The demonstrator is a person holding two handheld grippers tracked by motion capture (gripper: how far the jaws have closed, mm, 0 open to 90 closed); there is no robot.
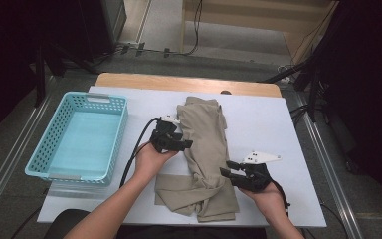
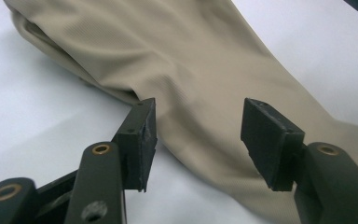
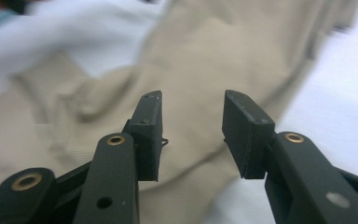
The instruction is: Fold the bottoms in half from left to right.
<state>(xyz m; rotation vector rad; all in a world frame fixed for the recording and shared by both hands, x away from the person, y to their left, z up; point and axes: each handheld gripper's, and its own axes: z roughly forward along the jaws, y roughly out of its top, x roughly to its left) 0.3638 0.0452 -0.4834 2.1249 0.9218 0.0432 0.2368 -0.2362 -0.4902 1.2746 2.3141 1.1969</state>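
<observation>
Trousers (image 1: pixel 204 149): lay mid-table (image 1: pixel 263 119), folded lengthwise, right of the basket (image 1: pixel 79 137).
Long axis: ran from the near edge to the far edge.
Left gripper (image 1: pixel 185 144): jaws apart, empty, at the trousers' left edge.
Right gripper (image 1: pixel 227 171): jaws apart, empty, at their right edge.

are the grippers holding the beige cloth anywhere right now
No. Both the left gripper and the right gripper have open fingers with nothing between them; the cloth lies free on the table.

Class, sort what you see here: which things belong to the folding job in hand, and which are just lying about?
In the job:
- beige garment
- left hand-held gripper, open
- right hand-held gripper, open

Lying about:
- turquoise basket, beside the garment
- cables on the floor
- white table cover
</observation>
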